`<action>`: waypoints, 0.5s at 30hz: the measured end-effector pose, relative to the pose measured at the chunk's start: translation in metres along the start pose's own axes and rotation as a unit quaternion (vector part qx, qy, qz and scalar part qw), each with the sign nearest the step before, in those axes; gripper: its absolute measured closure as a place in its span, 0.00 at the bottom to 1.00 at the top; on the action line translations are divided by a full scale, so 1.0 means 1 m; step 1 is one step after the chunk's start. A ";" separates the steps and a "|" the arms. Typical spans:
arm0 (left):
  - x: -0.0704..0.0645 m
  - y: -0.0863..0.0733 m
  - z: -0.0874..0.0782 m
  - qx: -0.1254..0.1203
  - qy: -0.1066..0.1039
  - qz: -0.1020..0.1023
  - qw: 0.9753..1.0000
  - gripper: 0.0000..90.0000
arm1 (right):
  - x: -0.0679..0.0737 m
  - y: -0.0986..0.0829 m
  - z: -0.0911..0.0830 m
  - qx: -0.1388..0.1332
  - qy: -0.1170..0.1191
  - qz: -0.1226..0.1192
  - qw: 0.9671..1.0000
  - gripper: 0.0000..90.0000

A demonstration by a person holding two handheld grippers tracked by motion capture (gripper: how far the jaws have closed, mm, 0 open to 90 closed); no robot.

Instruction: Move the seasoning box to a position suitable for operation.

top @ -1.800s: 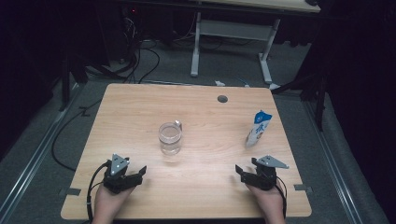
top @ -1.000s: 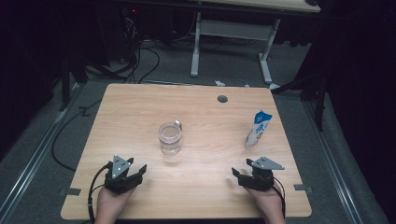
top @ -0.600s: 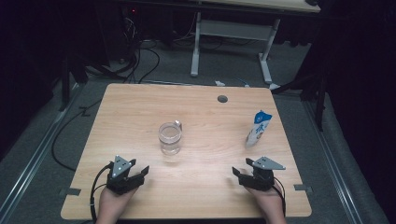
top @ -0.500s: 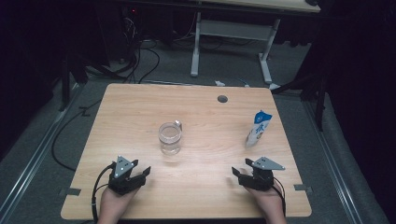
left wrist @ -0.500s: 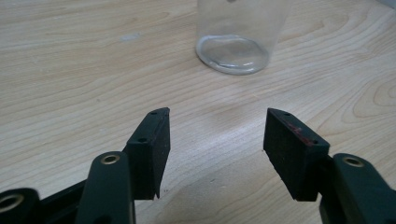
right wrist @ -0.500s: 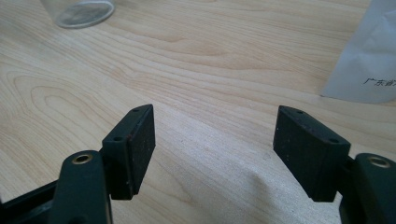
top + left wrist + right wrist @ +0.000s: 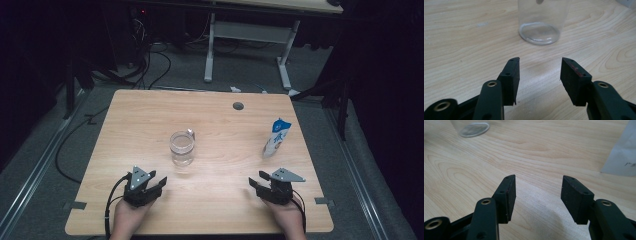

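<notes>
Glass [image 7: 181, 148] ahead of left claw [image 7: 540, 67]

The wooden bench [image 7: 150, 120] stretches pale and bare along its far edge, and there's a small round grommet hole [image 7: 238, 106] set into it near that edge. Beyond the bench, on the grey carpeted floor [image 7: 190, 65], black cables [image 7: 150, 65] snake and tangle at the left. A second table's white legs [image 7: 210, 45] stand further back, joined by a crossbar. Down the left side a metal floor rail [image 7: 35, 170] runs diagonally. Two grey tape patches [image 7: 74, 205] sit on the floor at the bench's near corners. The surroundings drop into darkness.
</notes>
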State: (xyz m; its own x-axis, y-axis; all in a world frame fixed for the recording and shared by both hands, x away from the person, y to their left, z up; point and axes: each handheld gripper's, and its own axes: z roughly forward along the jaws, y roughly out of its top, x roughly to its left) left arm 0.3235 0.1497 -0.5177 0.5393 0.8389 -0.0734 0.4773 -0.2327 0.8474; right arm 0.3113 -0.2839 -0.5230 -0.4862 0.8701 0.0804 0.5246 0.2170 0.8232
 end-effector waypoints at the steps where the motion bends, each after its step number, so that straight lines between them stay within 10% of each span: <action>1: 0.000 0.002 -0.001 -0.005 0.001 -0.002 1.000 0.58 | 0.001 0.000 0.000 0.001 0.000 0.002 1.000 0.53; 15: 0.008 0.026 0.008 -0.001 -0.001 -0.021 1.000 0.59 | 0.005 0.002 0.000 0.006 0.000 0.008 1.000 0.56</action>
State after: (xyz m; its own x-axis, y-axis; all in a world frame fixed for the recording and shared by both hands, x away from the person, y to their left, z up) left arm 0.3461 0.1465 -0.5007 0.5200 0.8470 -0.1103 0.4985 -0.1961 0.8444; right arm 0.3096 -0.2790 -0.5207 -0.4780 0.8734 0.0928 0.5405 0.2092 0.8150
